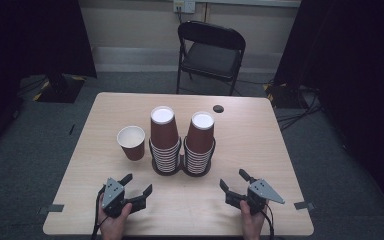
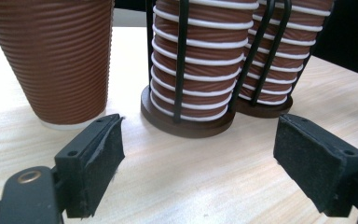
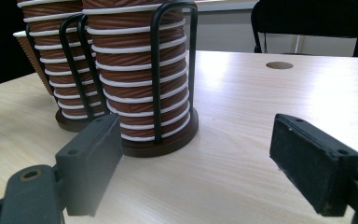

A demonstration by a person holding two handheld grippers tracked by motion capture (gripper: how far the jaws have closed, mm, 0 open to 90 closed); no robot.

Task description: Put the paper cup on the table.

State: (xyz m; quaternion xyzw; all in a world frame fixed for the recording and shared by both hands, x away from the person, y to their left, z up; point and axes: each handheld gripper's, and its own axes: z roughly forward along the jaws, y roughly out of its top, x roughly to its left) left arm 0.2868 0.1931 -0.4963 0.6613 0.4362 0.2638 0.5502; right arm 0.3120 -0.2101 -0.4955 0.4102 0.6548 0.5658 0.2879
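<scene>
Two stacks of upside-down brown ribbed paper cups stand in black wire holders at the table's middle: the left stack [image 1: 164, 140] [image 2: 196, 70] [image 3: 60, 70] and the right stack [image 1: 200, 142] [image 2: 279, 56] [image 3: 140, 79]. A single upright cup [image 1: 131, 142] [image 2: 56, 60] stands just left of them. My left gripper [image 1: 138, 183] [image 2: 198, 140] is open near the front edge, aimed at the gap between the single cup and the left stack. My right gripper [image 1: 233, 179] [image 3: 196, 140] is open too, in front of the right stack. Both hold nothing.
A round cable hole [image 1: 218, 108] [image 3: 279, 65] sits in the wooden table [image 1: 260, 145] near the far edge. A black folding chair [image 1: 210, 50] [image 3: 310, 23] stands behind the table. Dark curtains hang at both sides, and cables lie on the floor at the right.
</scene>
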